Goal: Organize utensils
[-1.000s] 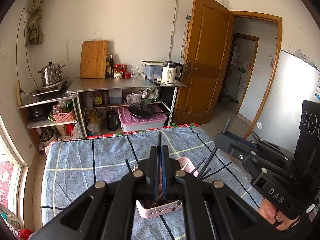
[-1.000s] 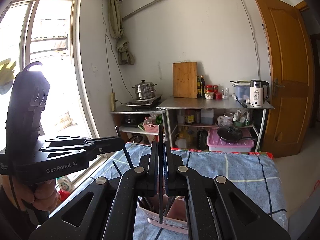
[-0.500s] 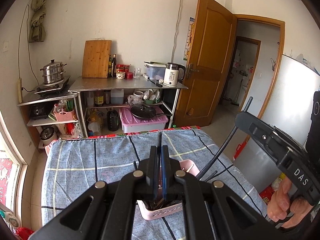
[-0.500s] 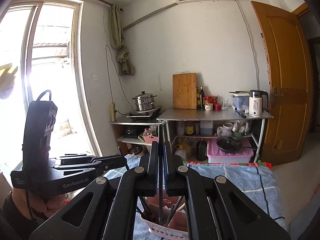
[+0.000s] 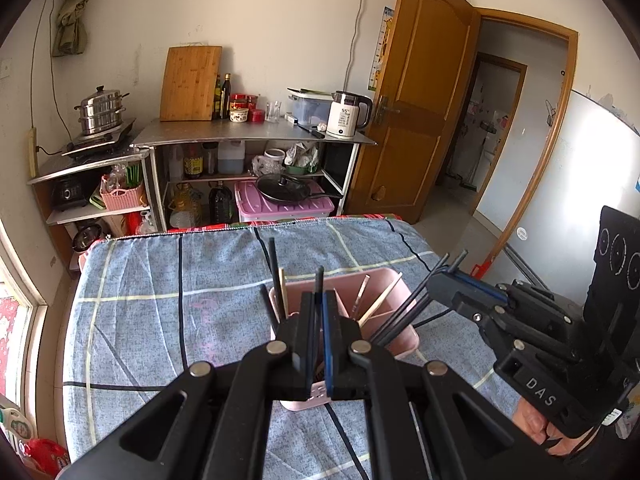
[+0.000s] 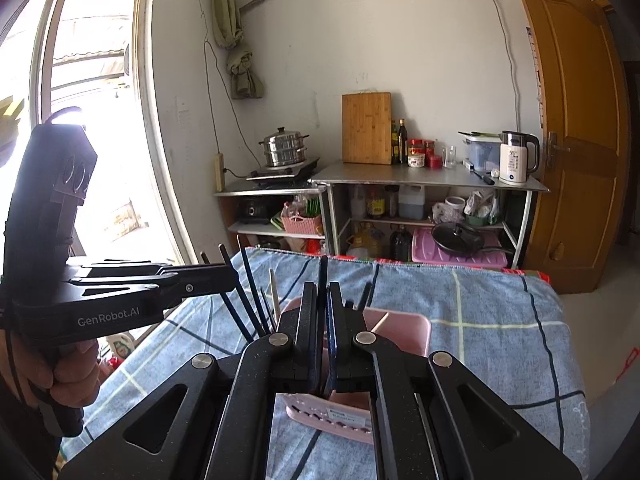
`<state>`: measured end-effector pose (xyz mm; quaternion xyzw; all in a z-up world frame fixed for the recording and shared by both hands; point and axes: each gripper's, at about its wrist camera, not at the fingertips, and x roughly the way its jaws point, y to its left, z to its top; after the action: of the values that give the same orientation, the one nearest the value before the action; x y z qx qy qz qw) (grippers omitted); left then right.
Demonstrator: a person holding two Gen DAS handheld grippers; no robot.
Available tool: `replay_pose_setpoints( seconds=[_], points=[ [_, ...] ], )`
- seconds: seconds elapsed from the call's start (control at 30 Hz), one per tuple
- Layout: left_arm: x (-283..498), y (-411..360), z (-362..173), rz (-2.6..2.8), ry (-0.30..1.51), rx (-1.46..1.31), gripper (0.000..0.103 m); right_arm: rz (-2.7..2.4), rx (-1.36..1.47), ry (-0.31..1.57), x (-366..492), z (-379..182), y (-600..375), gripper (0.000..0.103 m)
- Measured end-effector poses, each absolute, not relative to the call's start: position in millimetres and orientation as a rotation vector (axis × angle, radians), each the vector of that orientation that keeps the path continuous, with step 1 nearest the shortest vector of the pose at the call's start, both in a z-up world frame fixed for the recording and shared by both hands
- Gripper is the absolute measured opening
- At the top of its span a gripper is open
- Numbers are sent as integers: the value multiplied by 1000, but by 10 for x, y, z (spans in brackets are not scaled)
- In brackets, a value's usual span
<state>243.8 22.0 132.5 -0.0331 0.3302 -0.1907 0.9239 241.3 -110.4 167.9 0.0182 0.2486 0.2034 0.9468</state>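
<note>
A pink utensil holder (image 5: 394, 292) stands on the blue checked cloth (image 5: 160, 304), holding several black and pale chopsticks. My left gripper (image 5: 319, 300) is shut on a black chopstick (image 5: 319, 276), directly above the holder's near side. My right gripper (image 6: 323, 300) is shut on another black chopstick (image 6: 322, 270), also over the holder (image 6: 404, 330). The right gripper shows in the left wrist view (image 5: 440, 284) at the holder's right side, with black chopsticks (image 5: 404, 314) slanting down into it. The left gripper shows in the right wrist view (image 6: 224, 278).
Beyond the table stand a steel shelf (image 5: 248, 136) with a cutting board (image 5: 190, 82), a kettle (image 5: 346, 114) and jars, a steamer pot (image 5: 102, 110) at the left, and a wooden door (image 5: 416, 100) at the right. A window (image 6: 80, 120) lies left.
Both grippers have lowered toward the holder after rising half a second ago. The right gripper has come back close to the holder's right side. Both stay shut on their chopsticks.
</note>
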Motion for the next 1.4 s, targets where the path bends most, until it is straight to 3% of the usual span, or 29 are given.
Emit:
replay_pose_setpoints(
  seconds=[0.17, 0.23, 0.33, 0.77, 0.83, 0.97, 1.4],
  points=[
    [2378, 217, 1278, -387, 684, -74, 5, 415, 48, 561, 2452, 1557, -1152, 4],
    [2331, 231, 1300, -379, 671, -80, 11, 415, 52, 560, 2427, 1560, -1190, 6],
    [2263, 263, 1347, -381, 652, -89, 22, 421, 68, 542, 2361, 1611, -1263, 17],
    [1664, 169, 1429, -358, 526, -37, 38, 421, 85, 484, 1857, 1652, -1499, 18],
    [1553, 141, 1365, -358, 516, -28, 39, 412, 87, 487, 1761, 1595, -1533, 19],
    [1366, 86, 1163, -353, 520, -14, 41, 408, 77, 500, 1568, 1445, -1576, 34],
    [811, -69, 549, -278, 530, -23, 43, 363, 53, 526, 921, 964, -1558, 41]
  ],
)
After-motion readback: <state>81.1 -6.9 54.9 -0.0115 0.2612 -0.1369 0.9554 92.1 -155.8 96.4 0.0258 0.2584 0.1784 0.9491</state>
